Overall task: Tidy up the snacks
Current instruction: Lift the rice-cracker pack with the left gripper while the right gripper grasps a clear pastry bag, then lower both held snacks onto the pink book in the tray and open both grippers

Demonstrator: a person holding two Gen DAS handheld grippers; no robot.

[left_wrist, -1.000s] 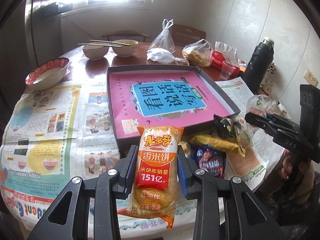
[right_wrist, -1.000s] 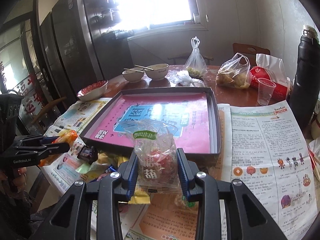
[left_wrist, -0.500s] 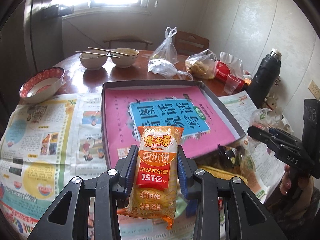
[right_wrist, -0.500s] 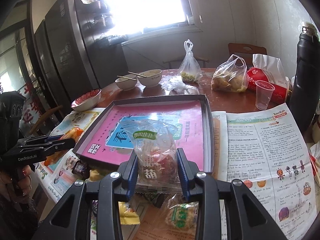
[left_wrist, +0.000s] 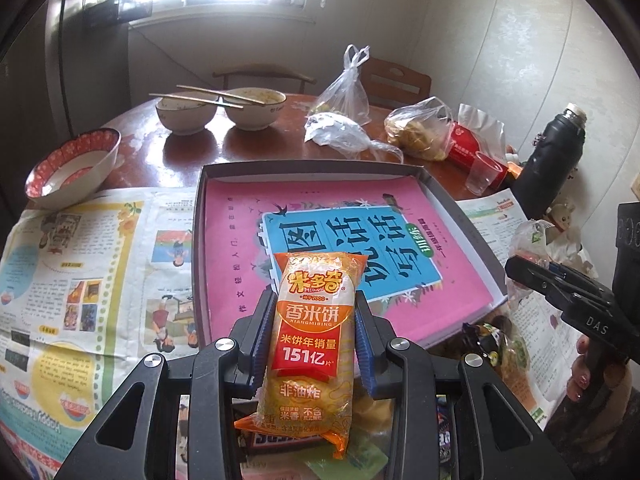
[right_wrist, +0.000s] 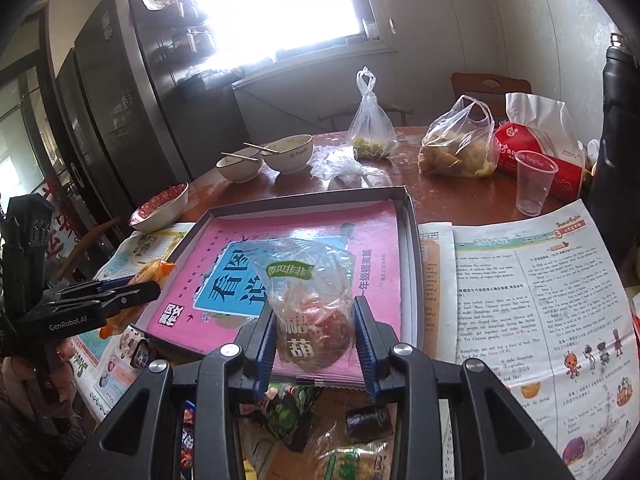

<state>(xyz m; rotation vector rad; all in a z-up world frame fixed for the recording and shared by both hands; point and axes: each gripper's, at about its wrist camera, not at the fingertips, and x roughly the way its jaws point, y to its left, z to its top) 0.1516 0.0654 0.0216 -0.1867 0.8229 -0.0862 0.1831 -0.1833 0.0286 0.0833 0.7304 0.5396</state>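
Note:
My left gripper (left_wrist: 315,320) is shut on an orange rice-cracker packet (left_wrist: 314,344) and holds it above the near edge of the shallow grey box (left_wrist: 198,240) lined with a pink book. My right gripper (right_wrist: 315,328) is shut on a clear candied-haw snack bag (right_wrist: 308,308), also over the box's near edge (right_wrist: 414,280). Each gripper shows in the other's view: the right one (left_wrist: 560,292) at the right, the left one (right_wrist: 100,300) at the left. Loose snacks (right_wrist: 304,412) lie on the newspaper below both grippers.
Two bowls with chopsticks (left_wrist: 220,110), a red-rimmed bowl (left_wrist: 72,168), plastic bags (left_wrist: 420,132), a red tissue pack (right_wrist: 540,156), a plastic cup (right_wrist: 534,188) and a black flask (left_wrist: 554,160) stand behind and right of the box. Newspaper (left_wrist: 72,280) covers the table front.
Both grippers have risen and moved forward with their packets, from over the loose snack pile to over the near edge of the box.

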